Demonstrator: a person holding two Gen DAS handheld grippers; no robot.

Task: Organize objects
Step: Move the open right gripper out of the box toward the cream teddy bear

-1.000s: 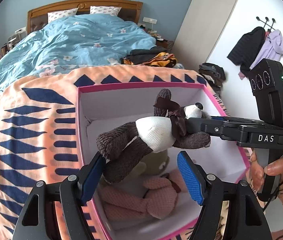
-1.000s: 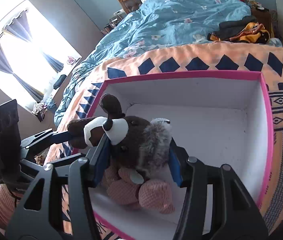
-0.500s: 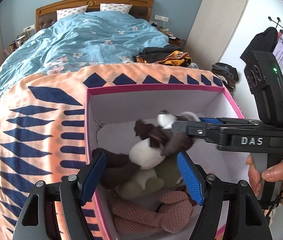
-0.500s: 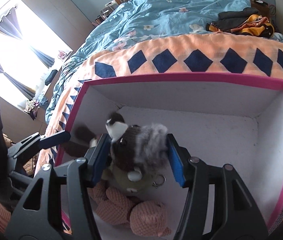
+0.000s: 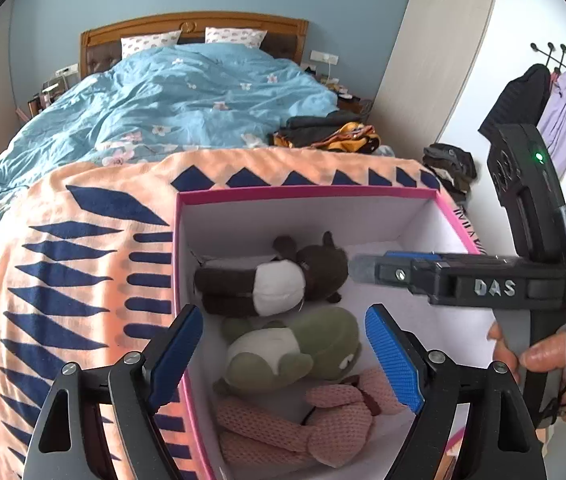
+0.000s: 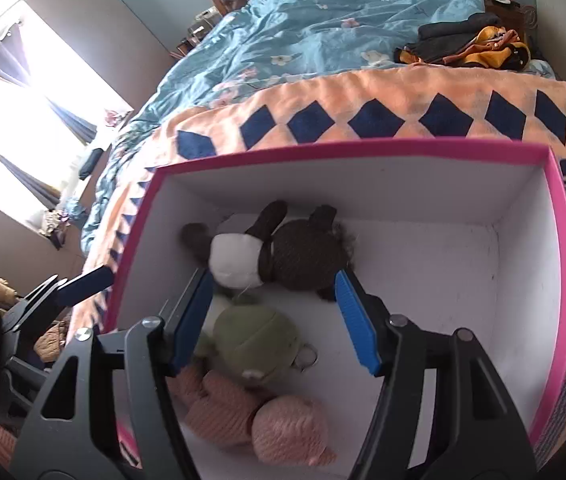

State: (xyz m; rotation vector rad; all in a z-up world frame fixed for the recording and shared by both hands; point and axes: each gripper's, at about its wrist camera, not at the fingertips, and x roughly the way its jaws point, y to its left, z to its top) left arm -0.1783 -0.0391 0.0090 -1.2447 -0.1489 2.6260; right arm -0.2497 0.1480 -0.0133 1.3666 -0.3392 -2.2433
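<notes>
A pink-rimmed white box [image 5: 303,192] [image 6: 363,148] stands on an orange patterned blanket. Inside lie a brown-and-white plush toy [image 5: 275,280] [image 6: 279,252], a green plush toy [image 5: 295,348] [image 6: 255,340] and a pink knitted plush toy [image 5: 303,428] [image 6: 259,420]. My right gripper [image 6: 275,316] is open and empty, just above the box behind the brown toy. It also shows in the left wrist view [image 5: 367,268]. My left gripper [image 5: 283,352] is open and empty over the box's left wall.
A bed with a blue flowered duvet [image 5: 187,104] lies beyond the box. Folded dark and yellow clothes [image 5: 327,132] sit at its right. Coats [image 5: 539,104] hang on the right wall. A bright window [image 6: 15,96] is at the left.
The right gripper lowered the brown toy into the box, opened and let it go. Both grippers have drawn back and up.
</notes>
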